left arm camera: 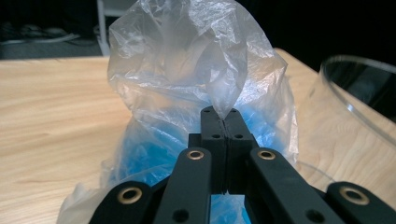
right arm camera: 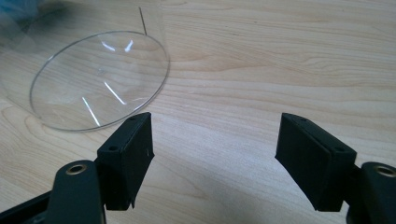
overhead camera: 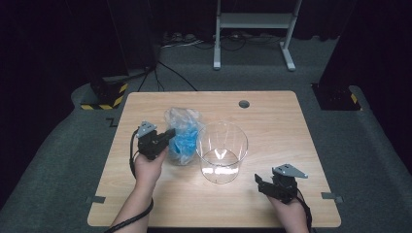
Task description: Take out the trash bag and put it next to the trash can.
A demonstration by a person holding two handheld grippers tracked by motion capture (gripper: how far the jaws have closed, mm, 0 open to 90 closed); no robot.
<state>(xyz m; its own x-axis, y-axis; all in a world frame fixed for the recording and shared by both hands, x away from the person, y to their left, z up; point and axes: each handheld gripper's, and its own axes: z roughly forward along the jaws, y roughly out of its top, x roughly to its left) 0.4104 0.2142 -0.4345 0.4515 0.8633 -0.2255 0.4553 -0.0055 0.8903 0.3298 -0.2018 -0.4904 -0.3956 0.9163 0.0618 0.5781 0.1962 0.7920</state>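
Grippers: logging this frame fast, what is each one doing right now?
Left gripper: closed, pinching the clear plastic bag with blue contents.
Right gripper: open, holding nothing, over the table near the clear round container.

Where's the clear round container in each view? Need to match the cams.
High view: clear container at table centre, right of the plastic bag.
Left gripper view: its rim and wall at the right edge, beside the bag pinched in the left gripper.
Right gripper view: upper left, above the left finger of the open right gripper.
Shared landmark: the light wood table.
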